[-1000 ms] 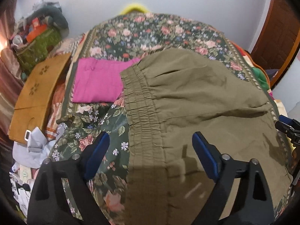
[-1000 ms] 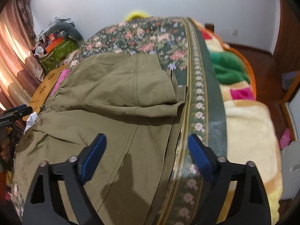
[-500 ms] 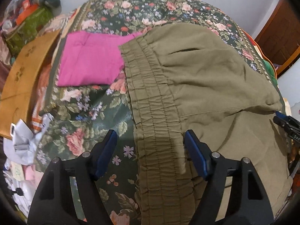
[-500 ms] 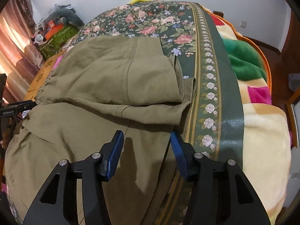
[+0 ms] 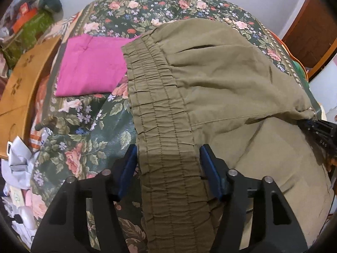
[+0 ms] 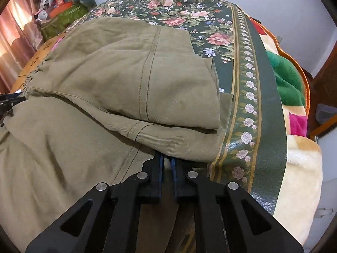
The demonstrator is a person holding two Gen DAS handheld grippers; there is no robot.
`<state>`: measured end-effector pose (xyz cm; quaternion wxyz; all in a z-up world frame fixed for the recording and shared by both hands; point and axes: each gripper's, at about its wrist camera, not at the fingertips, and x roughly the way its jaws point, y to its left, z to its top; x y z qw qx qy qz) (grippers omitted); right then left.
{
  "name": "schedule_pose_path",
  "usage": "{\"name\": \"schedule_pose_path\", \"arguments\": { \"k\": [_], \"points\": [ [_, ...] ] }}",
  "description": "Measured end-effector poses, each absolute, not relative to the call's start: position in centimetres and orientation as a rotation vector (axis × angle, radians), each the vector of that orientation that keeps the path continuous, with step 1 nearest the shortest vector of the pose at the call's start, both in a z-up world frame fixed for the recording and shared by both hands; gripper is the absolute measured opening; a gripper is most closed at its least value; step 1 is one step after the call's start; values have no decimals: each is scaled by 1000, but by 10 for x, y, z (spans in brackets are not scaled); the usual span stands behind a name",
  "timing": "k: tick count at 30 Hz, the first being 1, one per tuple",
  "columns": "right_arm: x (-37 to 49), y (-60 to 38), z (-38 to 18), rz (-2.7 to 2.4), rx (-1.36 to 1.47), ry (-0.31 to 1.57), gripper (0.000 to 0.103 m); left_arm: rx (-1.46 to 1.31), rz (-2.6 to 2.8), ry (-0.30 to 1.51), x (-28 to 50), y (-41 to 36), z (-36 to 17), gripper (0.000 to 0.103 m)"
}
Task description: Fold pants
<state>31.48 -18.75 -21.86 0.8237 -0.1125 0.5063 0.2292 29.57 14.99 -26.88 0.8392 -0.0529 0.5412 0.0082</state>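
Observation:
Olive-green pants (image 5: 221, 80) lie folded on a floral bedspread (image 5: 147, 6). Their ruched elastic waistband (image 5: 166, 147) runs toward the left wrist camera. My left gripper (image 5: 168, 160) straddles the waistband with its blue pads touching each side, jaws partly apart. In the right wrist view the pants (image 6: 105, 84) show a folded-over leg with a seam. My right gripper (image 6: 167, 162) is shut on the pants' fabric fold near the bedspread's border. The right gripper also shows at the right edge of the left wrist view (image 5: 320, 130).
A folded magenta cloth (image 5: 92, 65) lies left of the waistband. A wooden board (image 5: 19, 80) and clutter sit at the far left. In the right wrist view a green, pink and cream blanket (image 6: 294, 109) lies right of the bedspread's striped border (image 6: 267, 97).
Both grippers moved forward and down onto the pants. The left jaws narrowed around the waistband. The right jaws went from wide open to shut on the fabric fold.

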Motion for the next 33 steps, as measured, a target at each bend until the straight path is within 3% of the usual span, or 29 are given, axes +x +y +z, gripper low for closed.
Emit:
{"name": "schedule_pose_path", "arguments": {
  "k": [12,20,29,31,33],
  "points": [
    [280,-205,-205,538,-134,1083,3,-104,116,1095,279,154,-264,52],
    [276,-202,-205,521,-129,1086,4,-138,121,1115,279,161,-265,63],
    [263,-212,-178,562,-127,1029,9,-105,103,1097,270,161,-233,65],
    [265,-215,-166,566,-117,996,9,-78,108,1075,273,161,-222,69],
    [273,-219,-157,565,-89,965,17,-71,114,1049,278,164,-212,77]
  ]
}}
